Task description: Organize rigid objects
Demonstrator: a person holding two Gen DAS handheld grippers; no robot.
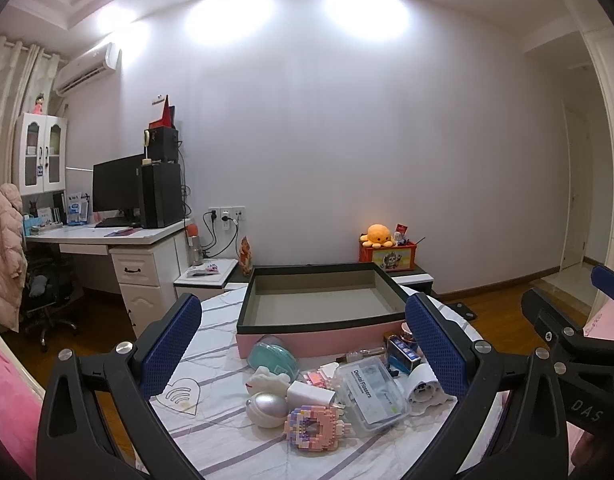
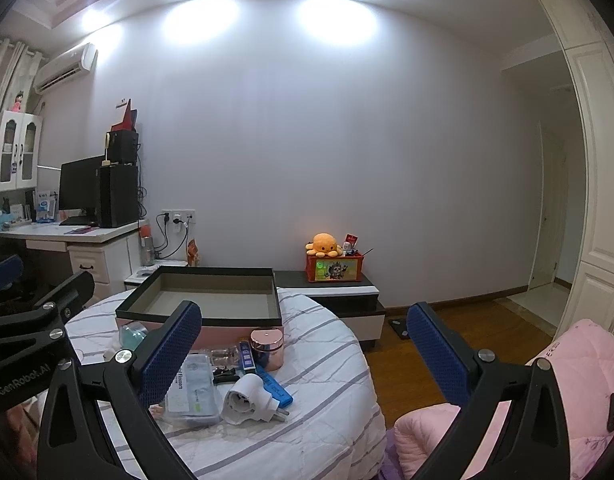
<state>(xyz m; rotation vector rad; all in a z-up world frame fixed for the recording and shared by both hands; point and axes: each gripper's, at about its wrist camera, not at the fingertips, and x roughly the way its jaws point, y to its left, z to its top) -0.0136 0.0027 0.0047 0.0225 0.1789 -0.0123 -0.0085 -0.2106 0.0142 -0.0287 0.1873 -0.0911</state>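
Observation:
An empty pink box with a dark rim [image 1: 319,322] [image 2: 211,276] stands at the far side of a round table. In front of it lie several small objects: a teal case [image 1: 273,356], a silver egg [image 1: 267,408], a pink brick figure [image 1: 315,426], a clear dental flosser box [image 1: 373,394] [image 2: 193,390], a white plug adapter [image 1: 423,386] [image 2: 249,398], a blue tool [image 2: 275,388] and a rose-gold jar [image 2: 267,348]. My left gripper [image 1: 303,344] hovers open above these objects. My right gripper [image 2: 303,346] is open over the table's right edge. Neither holds anything.
The table wears a white cloth with grey stripes [image 2: 319,400]. A low black-and-white cabinet [image 2: 347,296] with an orange plush octopus [image 2: 323,245] stands behind it. A desk with a monitor [image 1: 117,188] is at the left. Pink bedding [image 2: 579,364] lies at the right, wooden floor between.

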